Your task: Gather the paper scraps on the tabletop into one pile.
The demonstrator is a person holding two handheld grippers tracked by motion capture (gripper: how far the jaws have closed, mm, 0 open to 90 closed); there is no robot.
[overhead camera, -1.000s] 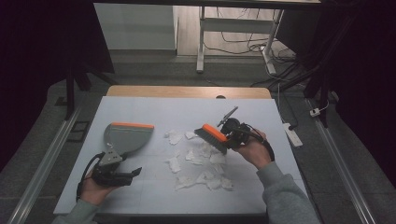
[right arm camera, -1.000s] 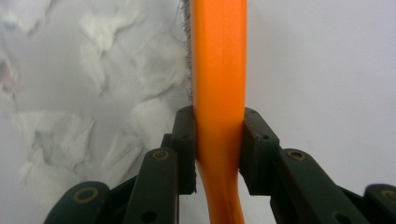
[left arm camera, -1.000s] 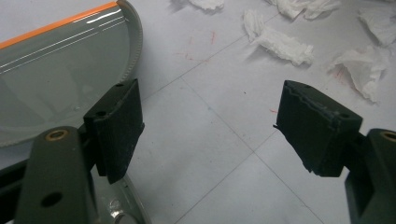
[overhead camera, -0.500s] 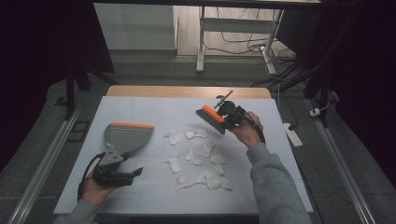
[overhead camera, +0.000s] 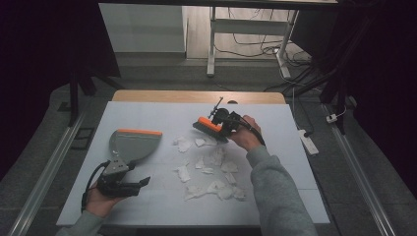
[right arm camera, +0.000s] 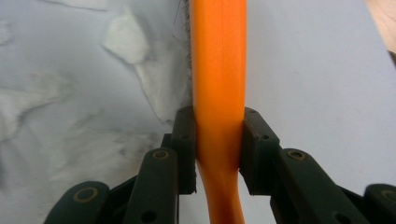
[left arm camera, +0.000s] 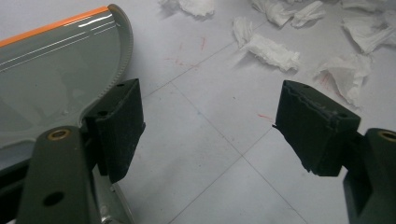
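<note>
Paper scraps (overhead camera: pixel 209 167) lay scattered across the middle of the worktop (overhead camera: pixel 295 162), from just right of the dustpan toward the near edge, and the work in hand appeared to be sweeping them into that pan. Going from the left: the grey dustpan (overhead camera: pixel 132 145) with its orange lip sat flat on the left half of the worktop, its mouth toward the far edge, its handle pointing back at the near-left corner. The left gripper (overhead camera: pixel 129 185) rested low just behind that handle with its jaws spread wide and holding nothing; in the left gripper view one pad (left arm camera: pixel 119 126) stood beside the pan's curved wall while the other stood well apart over bare surface. To do the step well, I would judge that this gripper ought to close on the handle and steady the pan, ideally turning its lip toward the scraps, before any stroke arrived. On the right, the right gripper (overhead camera: pixel 223 125) had its jaws clamped firmly on the orange brush (overhead camera: pixel 210 128), which sat at the far side of the scatter, bristles down near the farthest pieces. The right forearm reached in from the near edge, wrist bent leftward. Short, low strokes toward the pan would probably keep the light paper from skipping aside.
</note>
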